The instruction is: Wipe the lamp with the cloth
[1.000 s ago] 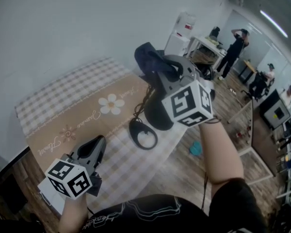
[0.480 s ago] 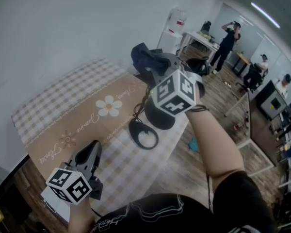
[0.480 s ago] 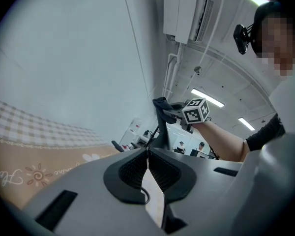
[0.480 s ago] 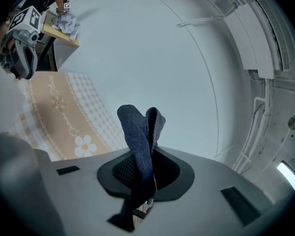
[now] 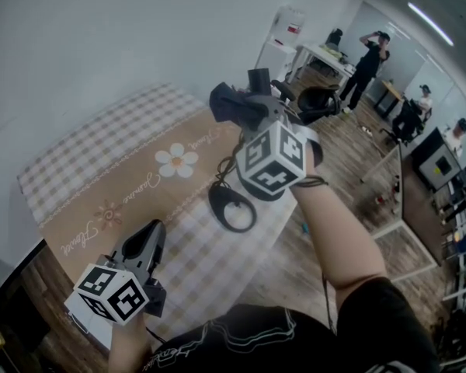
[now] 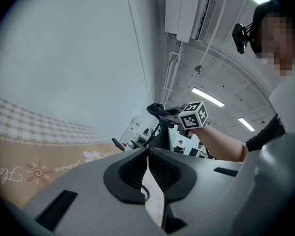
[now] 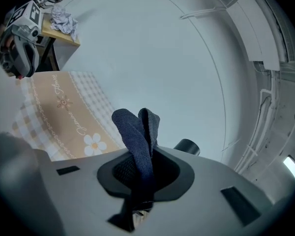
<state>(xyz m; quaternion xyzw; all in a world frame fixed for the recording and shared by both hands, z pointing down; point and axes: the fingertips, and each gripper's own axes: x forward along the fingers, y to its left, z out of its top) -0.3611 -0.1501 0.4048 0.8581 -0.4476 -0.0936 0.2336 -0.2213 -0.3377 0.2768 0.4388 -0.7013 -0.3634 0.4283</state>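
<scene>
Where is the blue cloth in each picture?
Head view: cloth above the middle, held up over the table's far side.
Left gripper view: cloth small, just above centre.
Right gripper view: cloth in the centre, pinched between the jaws.
Shared landmark: white daisy print.

Your grey right gripper (image 7: 142, 173) grips a dark blue cloth (image 7: 137, 132), and the marker cube (image 5: 273, 162) on it shows black squares on white. The lamp (image 5: 217, 200) is black. The tablecloth (image 5: 85, 150) is a pale grey-and-white check along its far edge, then a tan band with a white daisy (image 5: 175, 162) and pale script.
</scene>
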